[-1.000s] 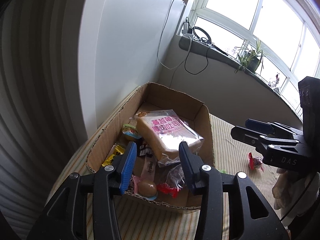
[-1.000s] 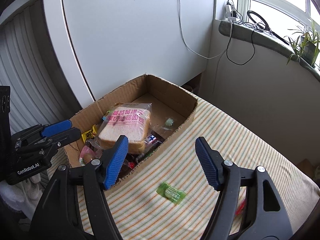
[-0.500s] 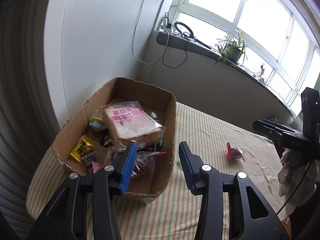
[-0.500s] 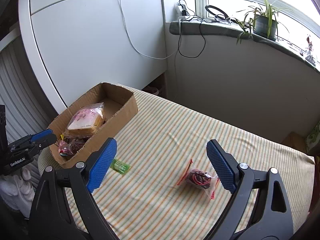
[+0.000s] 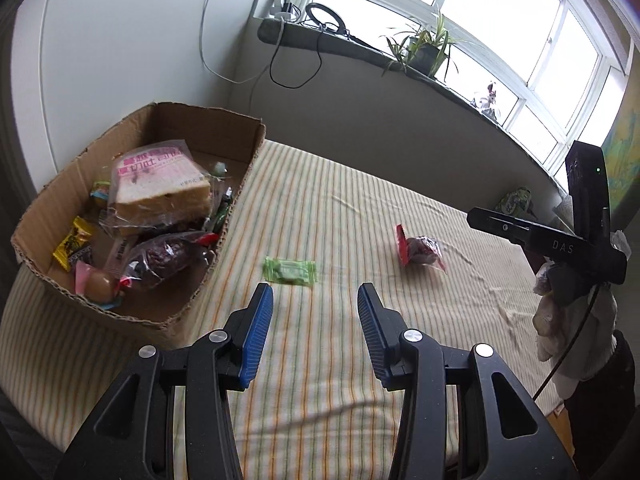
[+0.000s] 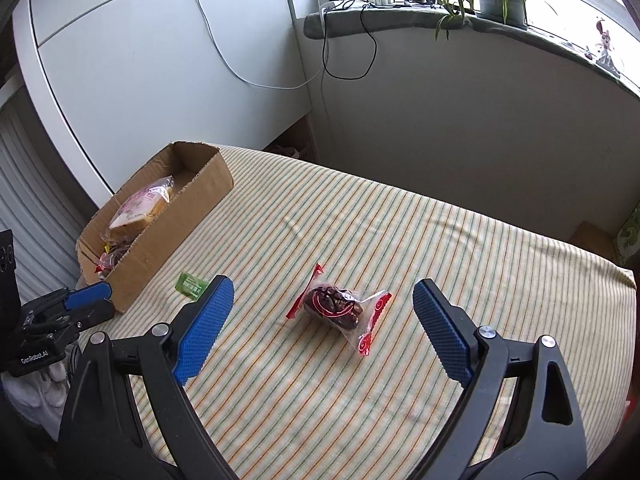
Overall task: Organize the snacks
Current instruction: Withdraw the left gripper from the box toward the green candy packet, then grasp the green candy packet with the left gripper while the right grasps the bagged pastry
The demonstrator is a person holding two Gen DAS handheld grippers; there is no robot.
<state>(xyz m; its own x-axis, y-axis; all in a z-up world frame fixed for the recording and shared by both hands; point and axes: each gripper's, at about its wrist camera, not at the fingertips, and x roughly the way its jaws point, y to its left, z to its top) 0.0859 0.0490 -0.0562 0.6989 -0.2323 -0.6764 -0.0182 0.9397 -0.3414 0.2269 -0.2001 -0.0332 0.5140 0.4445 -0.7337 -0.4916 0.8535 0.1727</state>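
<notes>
Hovering over the striped yellow-green tablecloth (image 6: 400,216), right gripper (image 6: 322,326) has its blue-padded fingers (image 6: 204,330) spread wide, empty, framing a clear red-ended packet of dark dried fruit (image 6: 338,306). Packet lies flat, long axis running from near-left to far-right in the right wrist view, red crimped ends pointing both ways. Left gripper (image 5: 314,330) also has fingers apart, nothing between them, aimed at a small green candy wrapper (image 5: 290,271) lying flat just ahead, long axis across the view. Wrapper sits close beside the brown cardboard box (image 5: 236,132) at the table's left. Box holds a bagged sliced-bread loaf (image 5: 158,184), another dark fruit packet (image 5: 168,256), a yellow sachet (image 5: 74,242); smaller items underneath hard to identify. Nothing blocks either packet. Person's white-gloved hand (image 5: 568,320) partly cut off at frame edge.
</notes>
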